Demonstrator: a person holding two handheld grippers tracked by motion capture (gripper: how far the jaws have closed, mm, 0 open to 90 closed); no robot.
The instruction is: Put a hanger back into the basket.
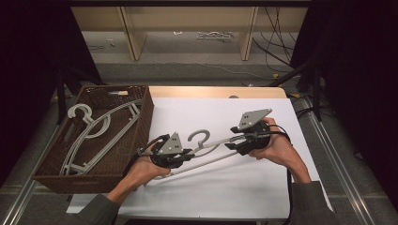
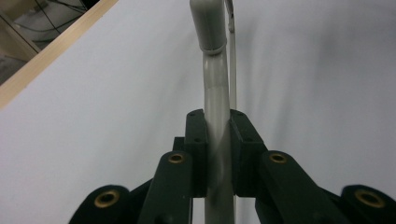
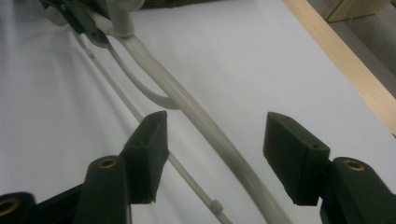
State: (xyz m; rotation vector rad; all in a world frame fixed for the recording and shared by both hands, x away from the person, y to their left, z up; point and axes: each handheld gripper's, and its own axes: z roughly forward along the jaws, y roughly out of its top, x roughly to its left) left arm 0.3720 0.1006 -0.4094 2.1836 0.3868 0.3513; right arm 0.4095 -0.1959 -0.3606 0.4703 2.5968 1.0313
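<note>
Hanger (image 1: 206, 149) handoff: left gripper (image 2: 218, 154) clamps it, right gripper (image 3: 215, 158) jaws wide, touching nothing. Next: carry to basket (image 1: 141, 126).

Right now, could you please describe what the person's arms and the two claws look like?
Both forearms wear grey-green sleeves. The left claw and right claw are black, each topped by a grey three-cornered plate. Their jaws carry brass-coloured rivets and blocky black pads. A black cable trails from the right one.

Your sleeves are grey-green. Your left gripper (image 1: 155, 149) and right gripper (image 1: 239, 140) are black, each topped with a grey three-cornered plate with small holes. Brass rivets dot the black jaw arms; a black cable trails from the right one.
</note>
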